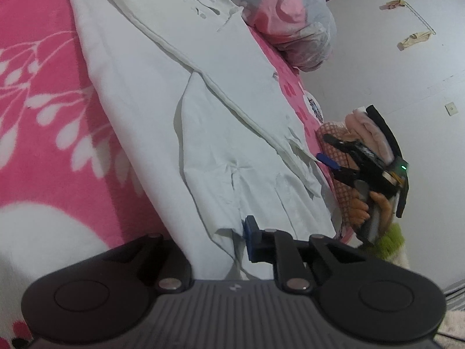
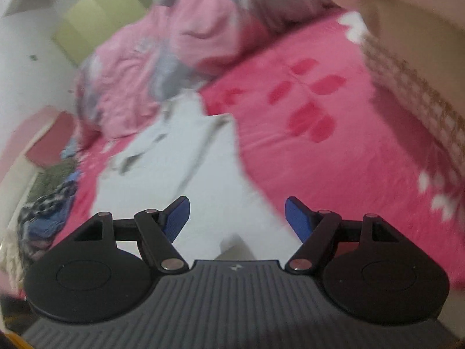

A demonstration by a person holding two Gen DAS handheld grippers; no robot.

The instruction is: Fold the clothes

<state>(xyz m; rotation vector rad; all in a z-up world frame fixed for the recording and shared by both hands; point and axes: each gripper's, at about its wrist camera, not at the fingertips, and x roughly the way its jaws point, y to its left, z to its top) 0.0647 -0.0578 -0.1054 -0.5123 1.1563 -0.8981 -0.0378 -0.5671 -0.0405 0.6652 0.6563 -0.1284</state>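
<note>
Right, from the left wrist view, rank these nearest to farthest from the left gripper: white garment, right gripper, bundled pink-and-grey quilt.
1. white garment: pinched at its near hem by the left gripper.
2. right gripper: off to the right, at the bed's edge.
3. bundled pink-and-grey quilt: far end, upper right.

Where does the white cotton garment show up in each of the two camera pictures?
Left wrist view: white cotton garment runs diagonally from top left to bottom centre.
Right wrist view: it lies blurred, left of centre, above the gripper.
Shared landmark: the pink floral blanket beneath it.

Shirt (image 1: 203,116) flat on blanket (image 1: 43,116); bedding heap (image 1: 290,14) behind.
</note>
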